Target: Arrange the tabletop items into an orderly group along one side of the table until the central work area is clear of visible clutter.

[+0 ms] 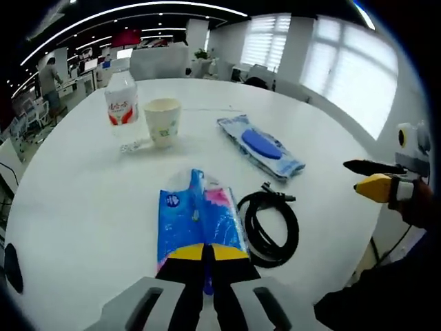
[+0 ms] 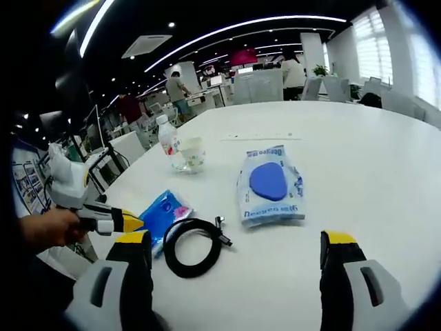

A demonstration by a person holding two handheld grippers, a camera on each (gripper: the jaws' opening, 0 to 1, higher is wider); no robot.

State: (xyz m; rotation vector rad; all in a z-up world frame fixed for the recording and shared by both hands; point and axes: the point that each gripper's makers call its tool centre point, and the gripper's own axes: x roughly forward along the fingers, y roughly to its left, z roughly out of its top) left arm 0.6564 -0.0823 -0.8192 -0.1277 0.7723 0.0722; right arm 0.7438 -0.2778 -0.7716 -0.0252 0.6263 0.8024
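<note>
The left gripper (image 1: 207,265) is pinching the near end of the blue tissue pack (image 1: 196,217), at 6 o'clock in the left gripper view. The right gripper (image 2: 234,258) is spread wide and holds nothing. The black cable (image 2: 193,245) sits just beside the pack. The wipes pack (image 2: 270,185) lies at 12 o'clock from the right gripper. The bottle (image 1: 121,100) and paper cup (image 1: 162,121) stand together far back on the tabletop (image 1: 83,207). I think the tissue pack is being moved now. Next, carry it over by the cup.

Glossy plastic tissue pack (image 1: 200,221) (cable (image 1: 270,227) matt).
</note>
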